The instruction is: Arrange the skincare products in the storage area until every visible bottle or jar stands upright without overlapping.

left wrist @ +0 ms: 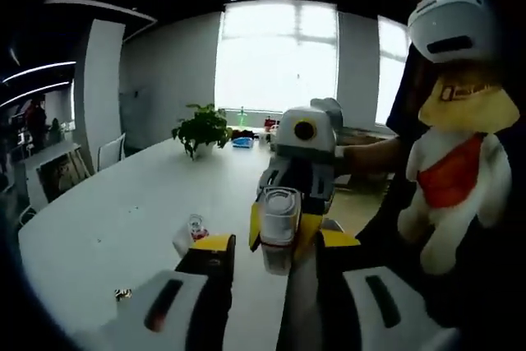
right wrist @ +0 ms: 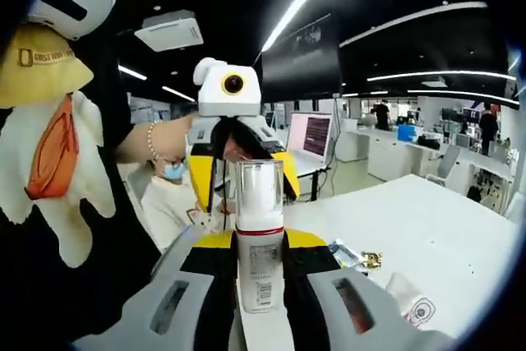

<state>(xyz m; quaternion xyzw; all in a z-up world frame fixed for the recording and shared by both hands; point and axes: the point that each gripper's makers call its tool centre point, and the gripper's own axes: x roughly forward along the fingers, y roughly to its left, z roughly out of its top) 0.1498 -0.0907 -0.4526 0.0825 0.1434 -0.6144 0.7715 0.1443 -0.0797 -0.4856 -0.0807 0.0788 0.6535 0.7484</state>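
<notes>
A white pump bottle (right wrist: pixel 260 273) with a red band, a barcode label and a clear cap is held in the air above the white table (right wrist: pixel 444 228), with my right gripper (right wrist: pixel 259 240) shut on its body. In the left gripper view the same bottle (left wrist: pixel 278 211) hangs between the yellow tips of my left gripper (left wrist: pixel 275 242), which stands open and wide of it. The two grippers face each other head on. In the right gripper view the left gripper (right wrist: pixel 242 178) sits just behind the bottle's cap.
A small jar (left wrist: pixel 195 227) and a tiny item (left wrist: pixel 123 293) lie on the table (left wrist: pixel 123 203). A potted plant (left wrist: pixel 201 129) stands far back. Sachets (right wrist: pixel 362 259) and a round item (right wrist: pixel 419 311) lie right. A plush duck (left wrist: pixel 452 170) hangs from the person.
</notes>
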